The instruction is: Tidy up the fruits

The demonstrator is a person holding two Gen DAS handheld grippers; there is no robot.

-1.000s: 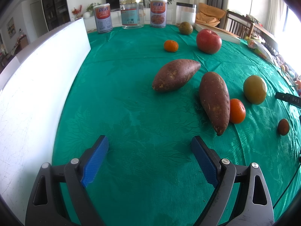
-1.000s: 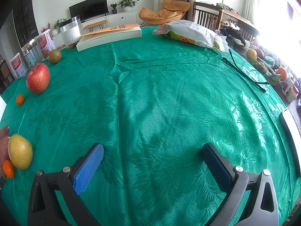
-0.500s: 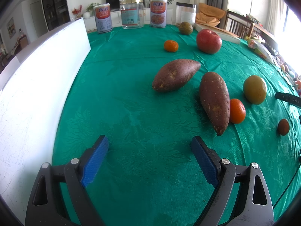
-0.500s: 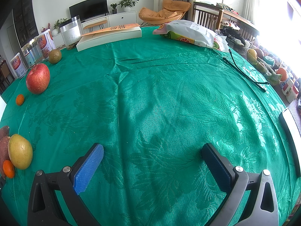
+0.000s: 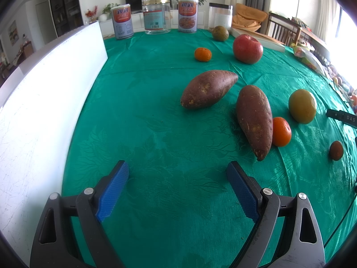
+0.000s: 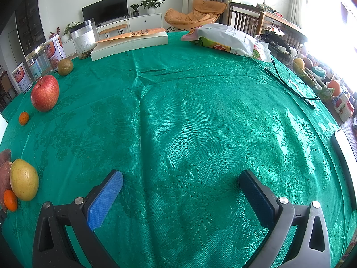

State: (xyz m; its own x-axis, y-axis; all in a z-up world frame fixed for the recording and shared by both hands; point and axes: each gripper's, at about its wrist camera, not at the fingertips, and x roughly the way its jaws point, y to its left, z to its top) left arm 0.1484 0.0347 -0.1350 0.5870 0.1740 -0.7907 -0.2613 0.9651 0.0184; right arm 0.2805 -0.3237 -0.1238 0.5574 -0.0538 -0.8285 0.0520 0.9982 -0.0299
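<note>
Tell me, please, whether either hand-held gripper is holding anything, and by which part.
Nothing is held. The left hand-held gripper and the right hand-held gripper are both open over bare green tablecloth, with no fruit between their fingers.

Right gripper (image 6: pixel 180 181) at 6 o'clock, jaws wide apart, nothing between them, over bare green tablecloth (image 6: pixel 189 111). Fruit is all along the left edge: apple (image 6: pixel 45 93) at 10 o'clock, small orange (image 6: pixel 23 118) just below it, brownish round fruit (image 6: pixel 65 67) above it near the cans (image 6: pixel 54 51). At 8 o'clock, yellow-green fruit (image 6: pixel 23 179) touching a sweet potato (image 6: pixel 4 178), another small orange (image 6: pixel 10 199) beside them. Book (image 6: pixel 130 42) at 12, snack bag (image 6: pixel 225 41) at 1.
</note>
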